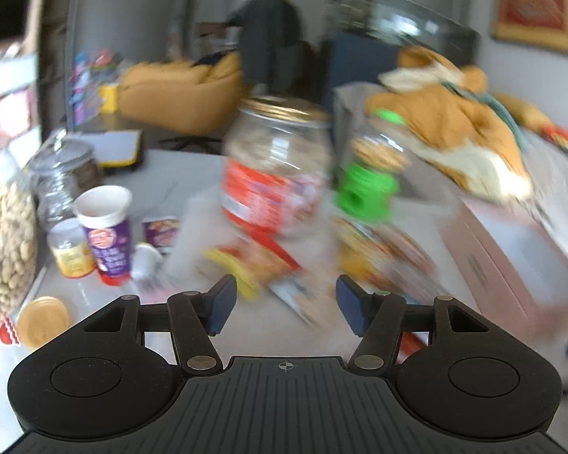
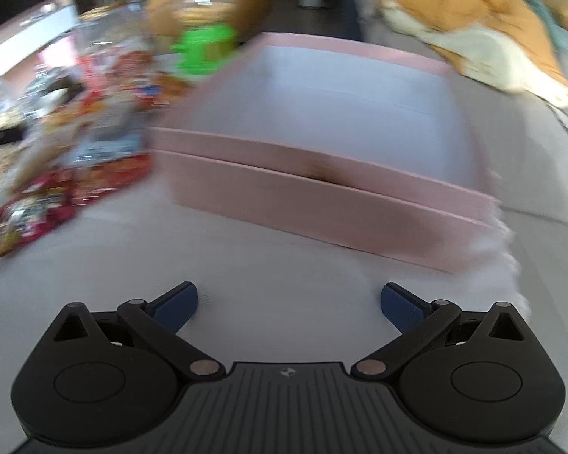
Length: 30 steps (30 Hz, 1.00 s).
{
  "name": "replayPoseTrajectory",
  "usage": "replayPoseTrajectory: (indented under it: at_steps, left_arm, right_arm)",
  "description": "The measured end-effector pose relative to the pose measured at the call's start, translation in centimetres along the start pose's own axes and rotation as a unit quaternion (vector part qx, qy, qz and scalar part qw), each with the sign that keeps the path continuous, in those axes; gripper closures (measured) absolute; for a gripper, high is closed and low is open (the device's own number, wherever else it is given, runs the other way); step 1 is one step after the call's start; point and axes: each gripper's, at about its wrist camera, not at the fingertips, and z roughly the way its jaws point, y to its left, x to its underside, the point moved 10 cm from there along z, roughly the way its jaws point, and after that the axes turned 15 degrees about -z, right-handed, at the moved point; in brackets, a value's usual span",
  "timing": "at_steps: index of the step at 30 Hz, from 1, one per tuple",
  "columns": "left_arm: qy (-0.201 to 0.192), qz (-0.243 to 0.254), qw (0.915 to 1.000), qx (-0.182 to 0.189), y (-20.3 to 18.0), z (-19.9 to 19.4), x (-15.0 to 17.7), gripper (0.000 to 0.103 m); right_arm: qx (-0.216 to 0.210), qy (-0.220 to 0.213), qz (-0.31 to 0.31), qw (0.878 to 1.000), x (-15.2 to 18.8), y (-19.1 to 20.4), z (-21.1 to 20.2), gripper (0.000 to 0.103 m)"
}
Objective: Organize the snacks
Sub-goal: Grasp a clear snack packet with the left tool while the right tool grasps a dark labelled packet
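A: What is the left gripper doing?

B: It grasps nothing; its blue pads are apart with only blurred, brightly printed snack packets on the white table showing beyond the gap. Ahead of it stands a large clear plastic jar with a gold lid and red label, and just to the right of that a small green candy dispenser.

A: And to its left?

B: A purple paper cup, a small yellow-labelled jar touching or just beside it, and a big clear jar of peanuts at the edge.

A: The right gripper?

B: Released, pads wide apart over bare table. Directly ahead lies a shallow pink cardboard box, open; a blurred heap of red snack packets lies ahead to its left, and an orange-and-cream plush toy beyond the box.
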Motion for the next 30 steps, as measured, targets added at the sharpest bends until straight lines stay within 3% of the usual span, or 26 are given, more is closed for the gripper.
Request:
replayPoseTrajectory:
  at_steps: [3,6,8,10,14,17,19,21,22,26,30]
  left_arm:
    - [0.008,-0.029,0.9994,-0.017,2.5,3.5,-2.4,0.038]
    - [0.028,-0.038,0.9977,-0.049,4.8,7.3,-2.8,0.04]
    - [0.049,-0.046,0.9973,-0.031,5.3,8.2,-2.0,0.039]
    - [0.066,-0.044,0.9968,-0.002,4.8,7.4,-1.1,0.04]
    - [0.086,0.014,0.9962,0.007,3.1,4.8,1.9,0.039]
    - [0.102,0.021,0.9943,0.025,2.1,2.8,3.8,0.039]
    - [0.102,0.026,0.9942,0.019,1.7,2.2,4.4,0.04]
    - [0.087,0.044,0.9952,-0.011,1.8,2.1,4.5,0.058]
    - [0.081,0.051,0.9953,-0.016,1.7,2.2,4.5,0.059]
    - [0.077,0.038,0.9963,-0.009,2.2,1.8,4.3,0.063]
    - [0.068,0.001,0.9977,0.006,2.9,-0.2,5.2,0.064]
  right_arm:
    - [-0.024,-0.016,-0.037,0.999,-1.6,2.7,-0.1,0.0]
    - [-0.044,-0.014,-0.061,0.997,-2.7,5.2,0.3,0.0]
    - [-0.06,-0.01,-0.076,0.995,-3.3,6.7,0.4,0.0]
    - [-0.07,-0.018,-0.091,0.993,-3.5,7.8,0.1,0.0]
    - [-0.064,-0.026,-0.128,0.989,-3.4,8.7,-0.2,0.0]
    - [-0.056,-0.015,-0.147,0.987,-3.4,9.6,0.3,0.0]
    - [-0.057,-0.014,-0.15,0.987,-3.6,10.2,0.5,0.0]
    - [-0.061,-0.018,-0.149,0.987,-4.0,10.6,0.4,0.0]
    - [-0.06,-0.02,-0.15,0.987,-4.3,10.8,0.3,0.0]
    - [-0.048,-0.035,-0.158,0.986,-5.4,11.4,-0.1,0.0]
    - [-0.062,-0.059,-0.148,0.985,-7.0,12.1,-1.3,0.0]
